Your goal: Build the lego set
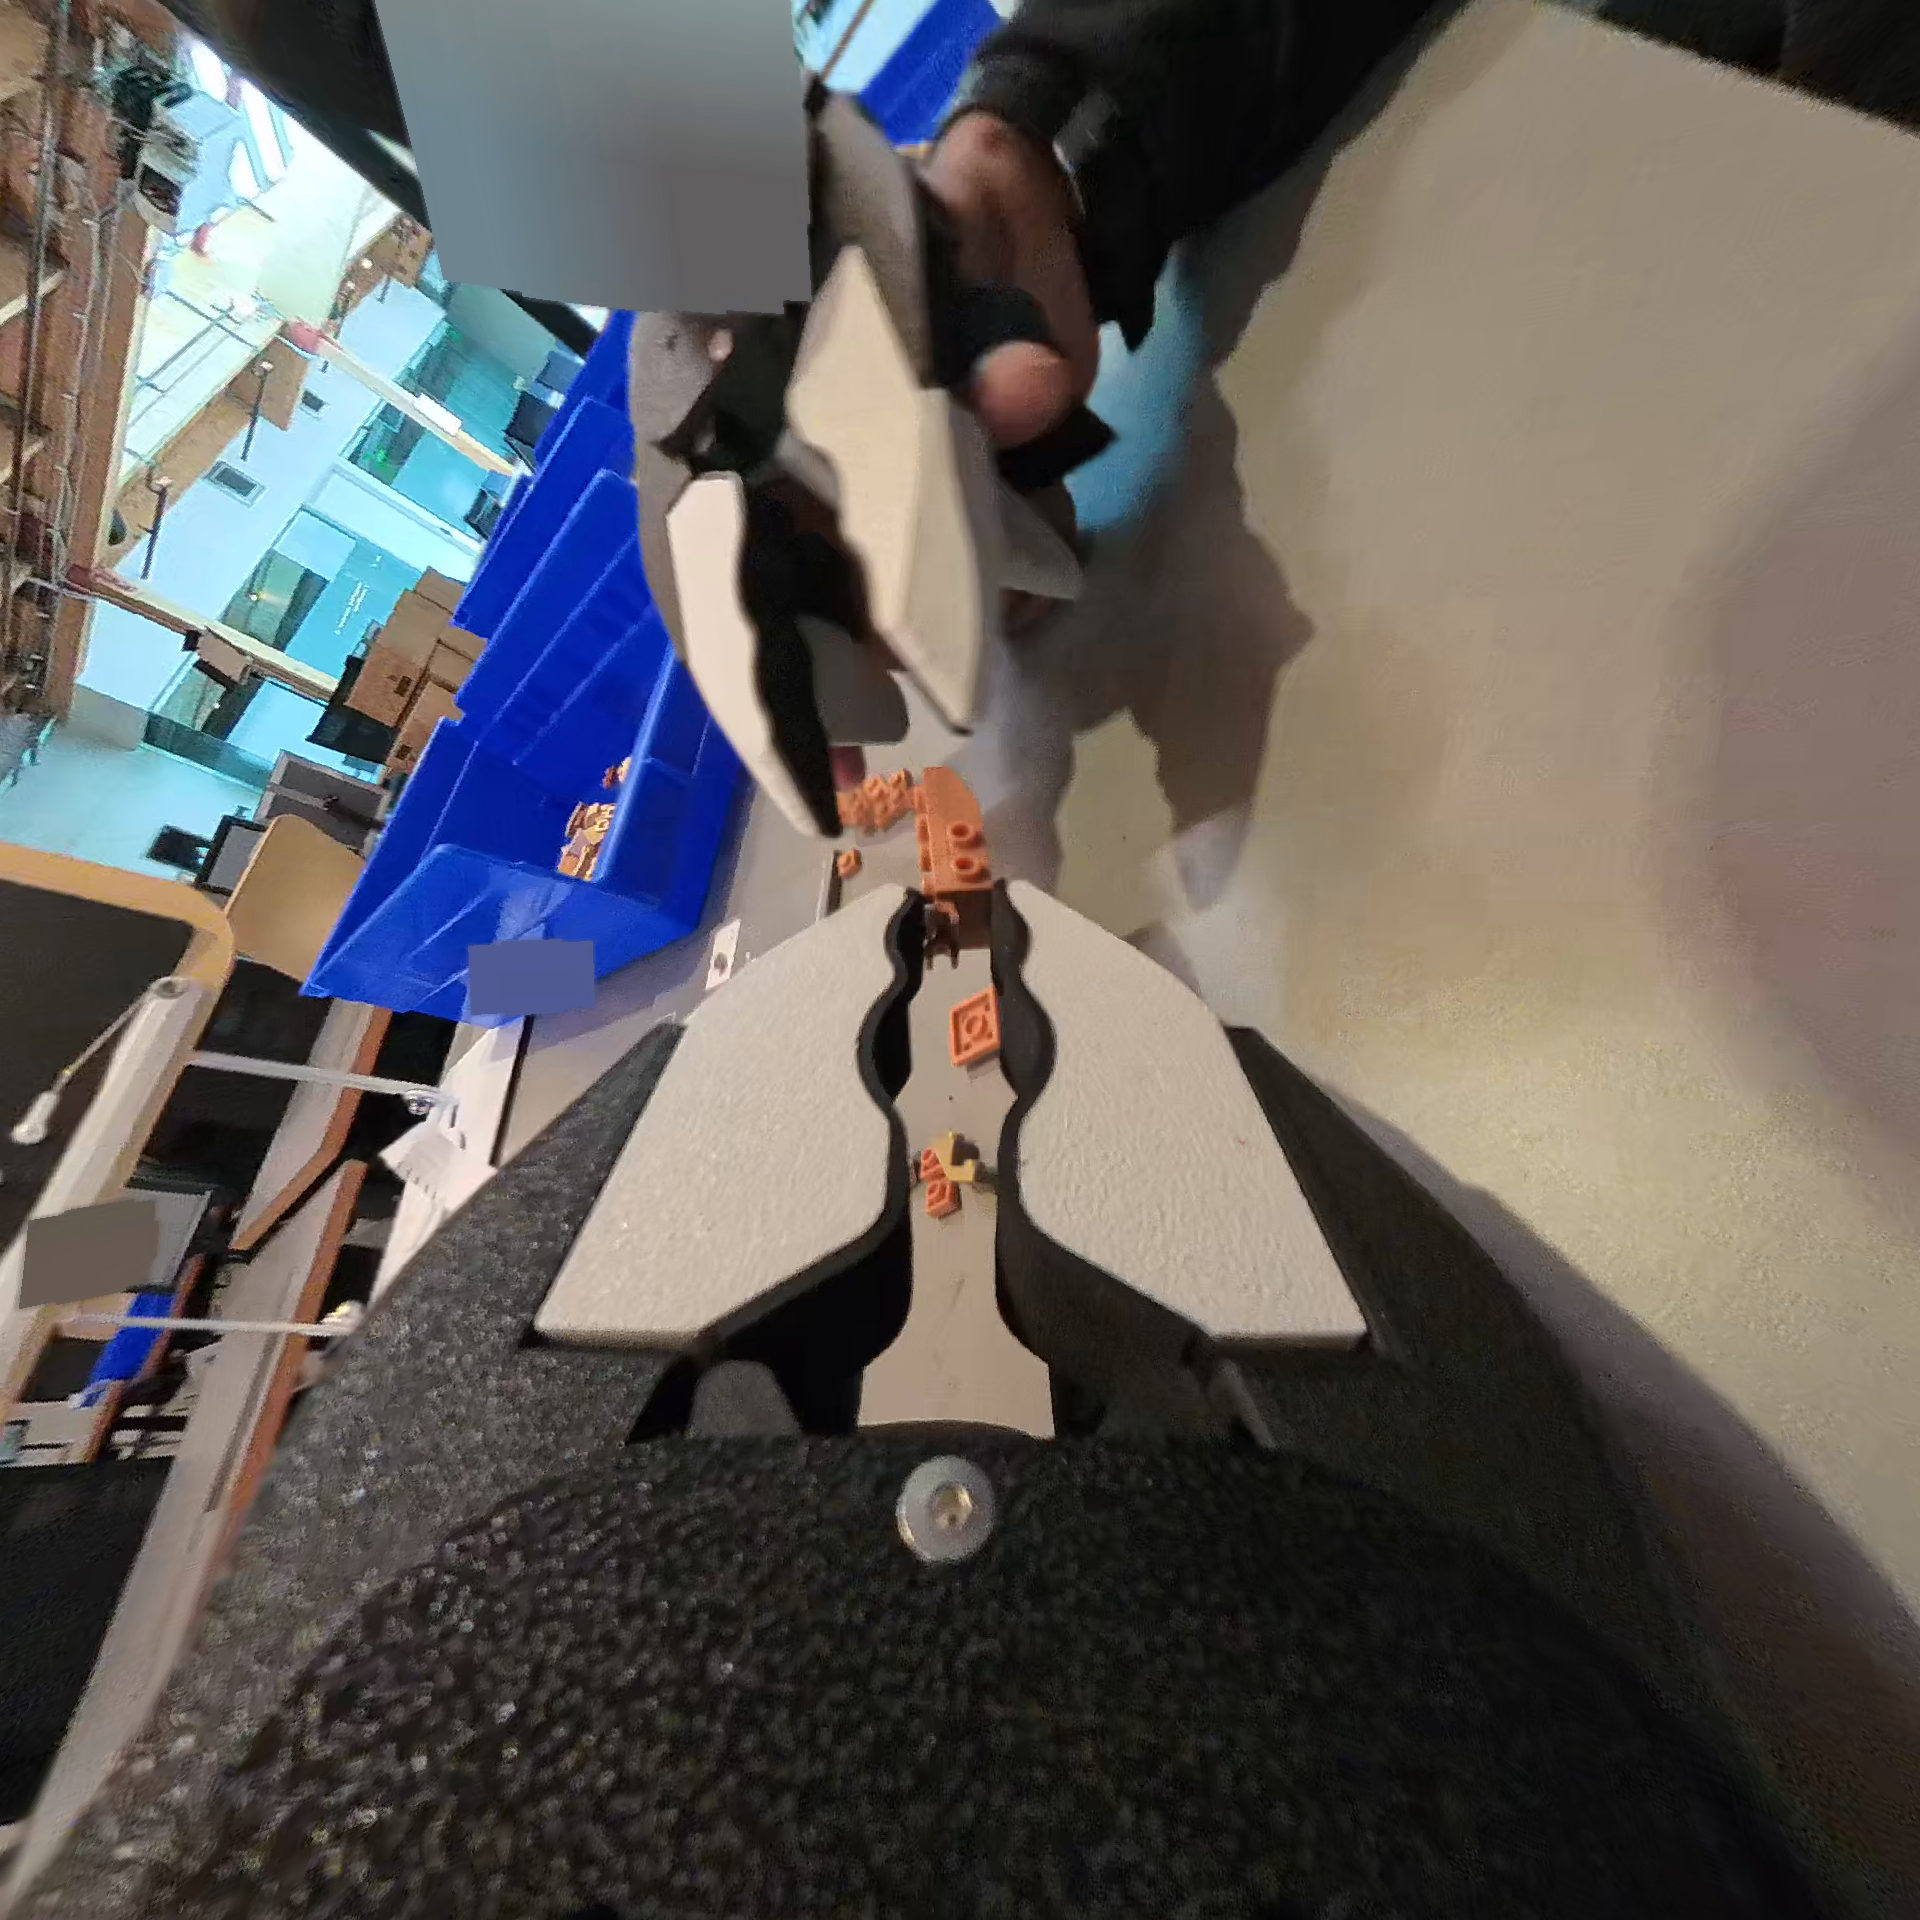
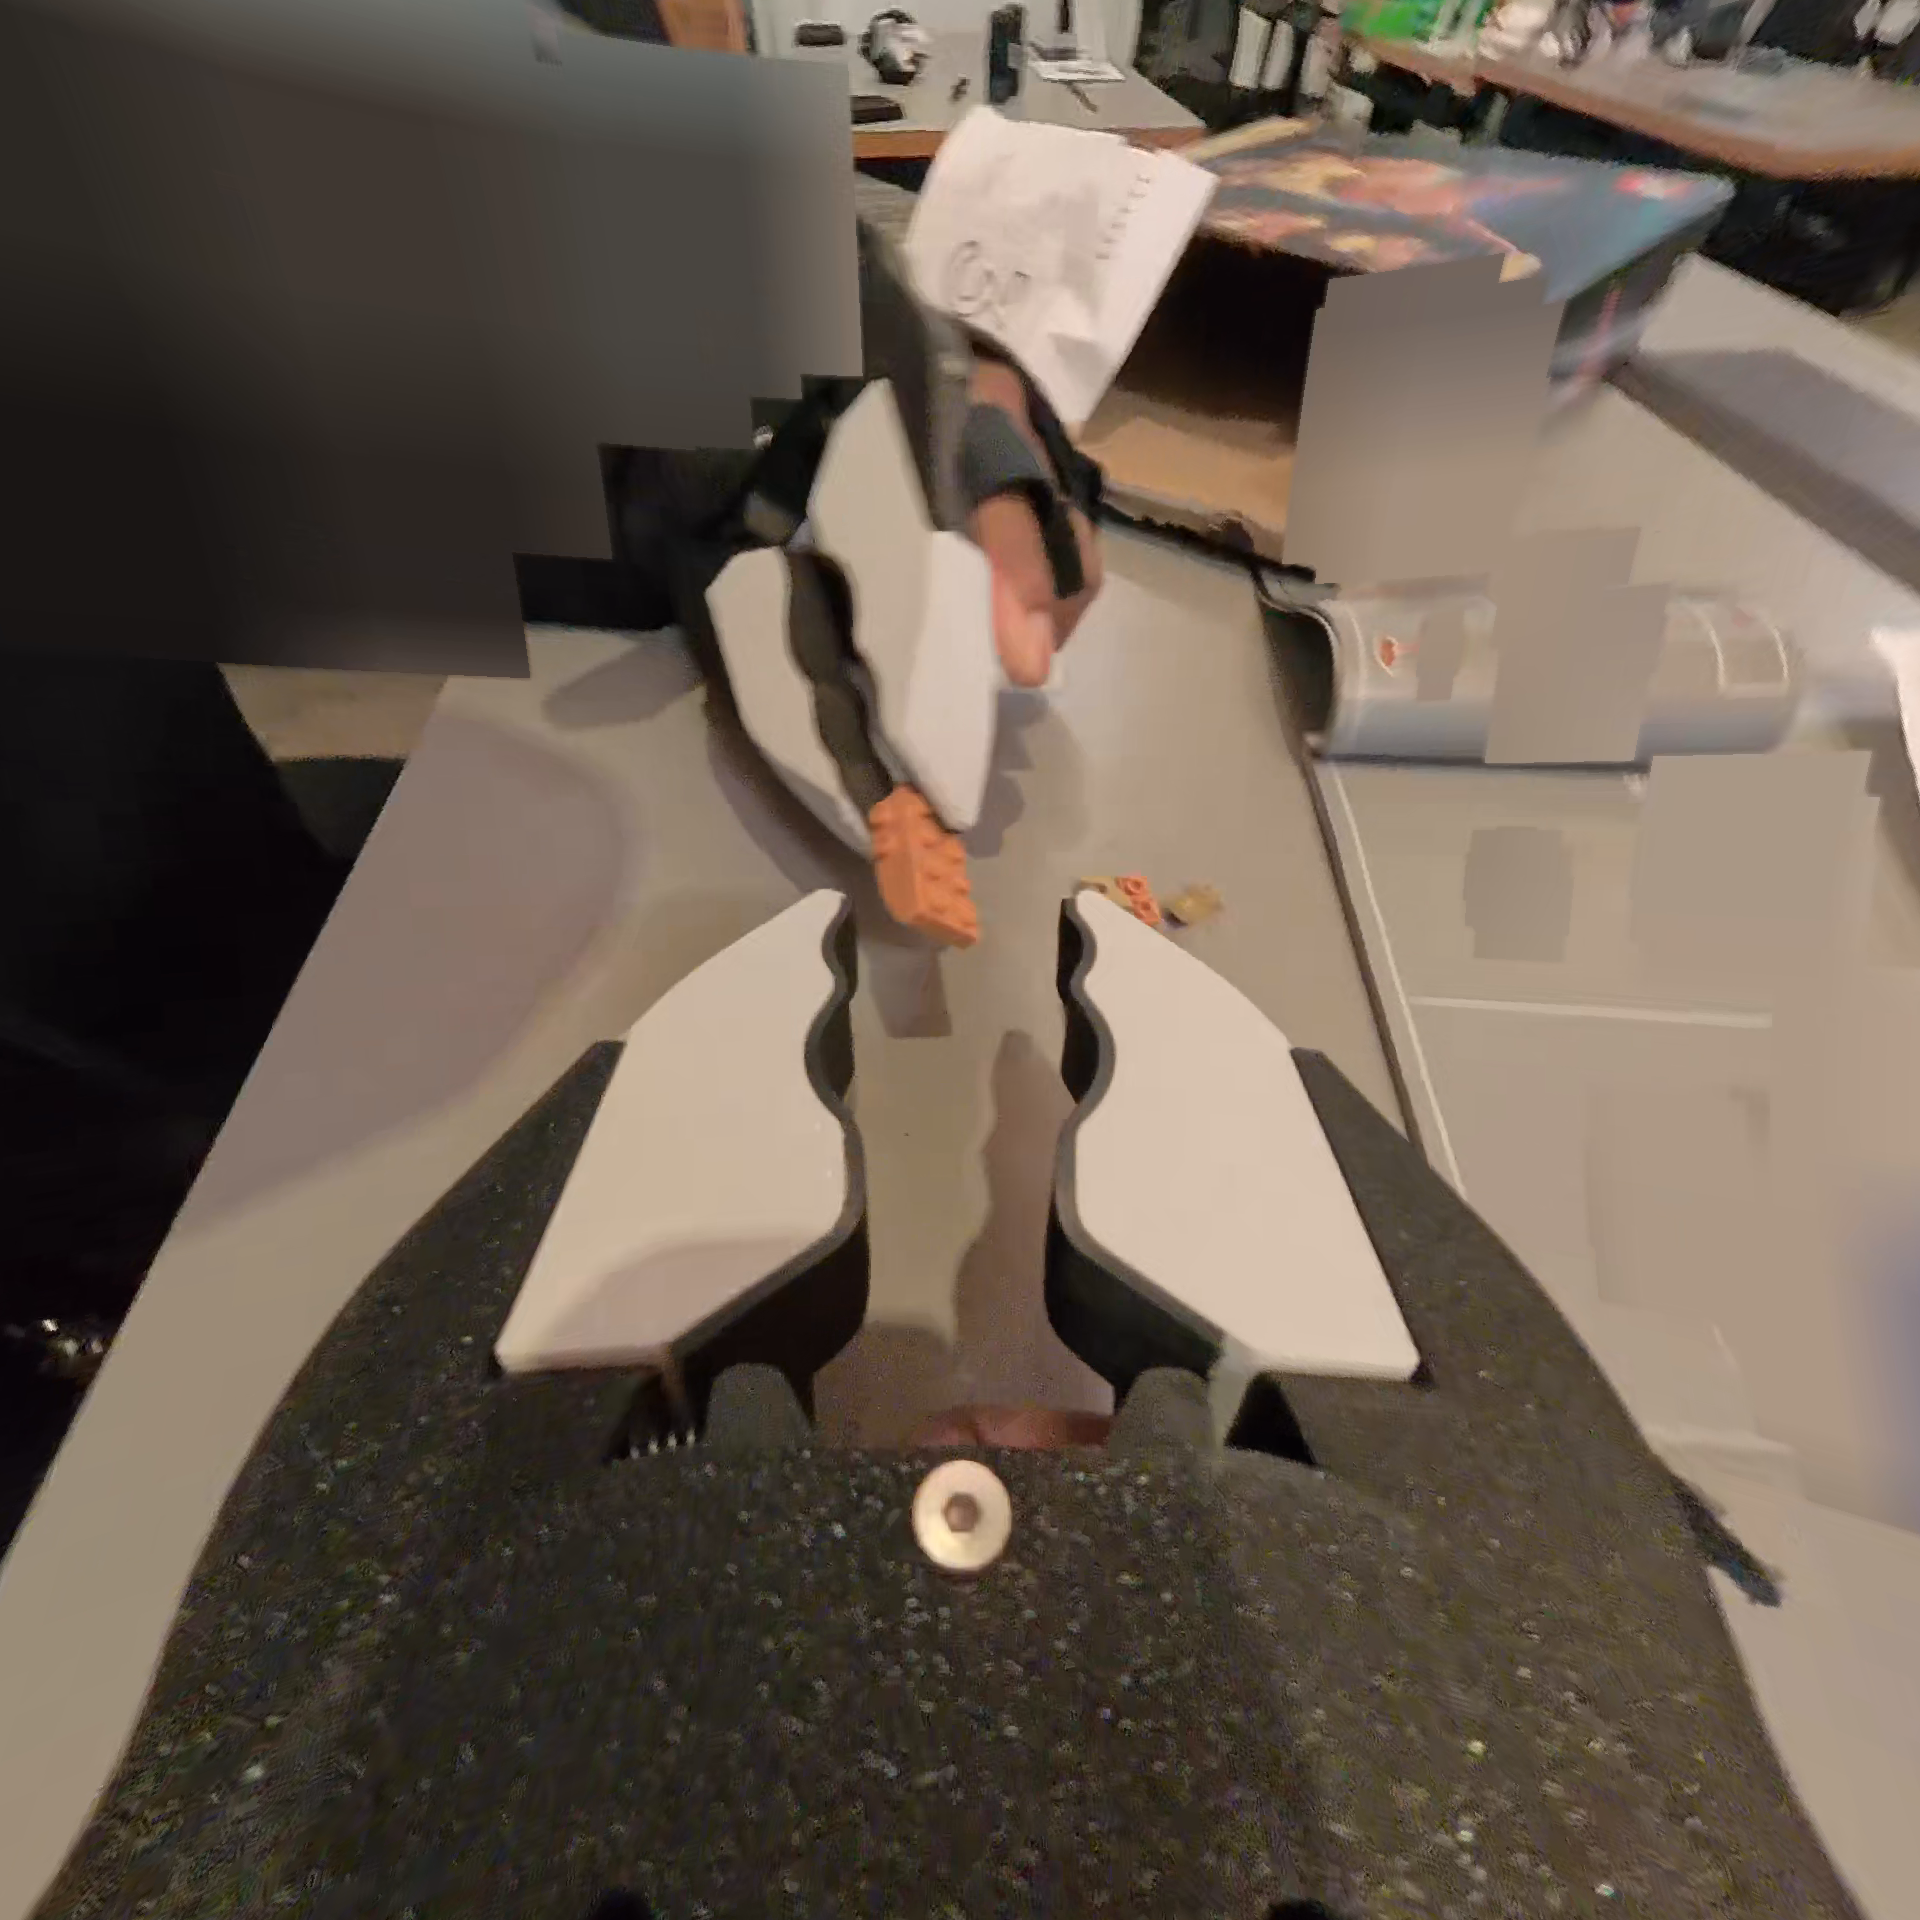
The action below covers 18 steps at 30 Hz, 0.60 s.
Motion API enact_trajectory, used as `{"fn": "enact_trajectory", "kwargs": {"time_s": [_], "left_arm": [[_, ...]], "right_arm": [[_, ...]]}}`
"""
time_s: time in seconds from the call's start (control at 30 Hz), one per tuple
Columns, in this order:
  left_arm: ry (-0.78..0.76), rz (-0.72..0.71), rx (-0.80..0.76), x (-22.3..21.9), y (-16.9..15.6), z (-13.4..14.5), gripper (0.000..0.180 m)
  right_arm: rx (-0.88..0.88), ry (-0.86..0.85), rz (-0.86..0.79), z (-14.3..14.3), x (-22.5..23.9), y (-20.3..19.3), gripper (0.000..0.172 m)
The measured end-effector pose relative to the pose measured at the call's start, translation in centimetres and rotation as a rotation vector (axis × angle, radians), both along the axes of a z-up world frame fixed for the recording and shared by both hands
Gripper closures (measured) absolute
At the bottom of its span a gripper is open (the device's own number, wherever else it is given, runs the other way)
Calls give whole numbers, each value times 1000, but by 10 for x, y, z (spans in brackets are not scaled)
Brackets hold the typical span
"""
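My left gripper (image 1: 958,906) is shut on an orange brick assembly (image 1: 951,847) with studs on its side, and the pads press on its near end. In the right wrist view the left gripper (image 2: 920,823) holds this orange brick (image 2: 925,883) above the grey table (image 2: 1195,1039), pointing toward my right gripper. My right gripper (image 2: 961,920) is open and empty, its fingertips just short of the brick. It shows in the left wrist view (image 1: 883,753), open, above and beyond the brick, held by a person's hand (image 1: 1018,343).
Loose orange pieces lie on the table: a flat tile (image 1: 975,1027), a small cluster (image 1: 943,1174) and a pile (image 1: 878,800). Blue bins (image 1: 582,727) stand to the left. An open cardboard box (image 2: 1195,416), a white paper (image 2: 1049,249) and small pieces (image 2: 1138,899) lie beyond. My two grippers' fingertips are within a few centimetres of each other.
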<state>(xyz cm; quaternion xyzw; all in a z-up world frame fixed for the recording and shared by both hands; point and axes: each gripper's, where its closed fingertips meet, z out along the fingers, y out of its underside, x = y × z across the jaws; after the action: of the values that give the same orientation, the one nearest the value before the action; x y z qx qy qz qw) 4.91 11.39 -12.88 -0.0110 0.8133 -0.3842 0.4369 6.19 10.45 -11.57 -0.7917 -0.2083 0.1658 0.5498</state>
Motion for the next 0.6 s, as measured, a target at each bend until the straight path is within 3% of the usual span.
{"fn": "enact_trajectory", "kwargs": {"time_s": [0.13,0.4,0.6], "left_arm": [[-11,6,145,0,2,-15,169],[10,23,288,3,10,-32,169],[60,-6,300,7,0,-38,169]], "right_arm": [[-15,173,-22,15,11,-1,146],[-100,-33,-208,-1,78,-17,150],[-140,33,-265,-9,120,-41,164]]}}
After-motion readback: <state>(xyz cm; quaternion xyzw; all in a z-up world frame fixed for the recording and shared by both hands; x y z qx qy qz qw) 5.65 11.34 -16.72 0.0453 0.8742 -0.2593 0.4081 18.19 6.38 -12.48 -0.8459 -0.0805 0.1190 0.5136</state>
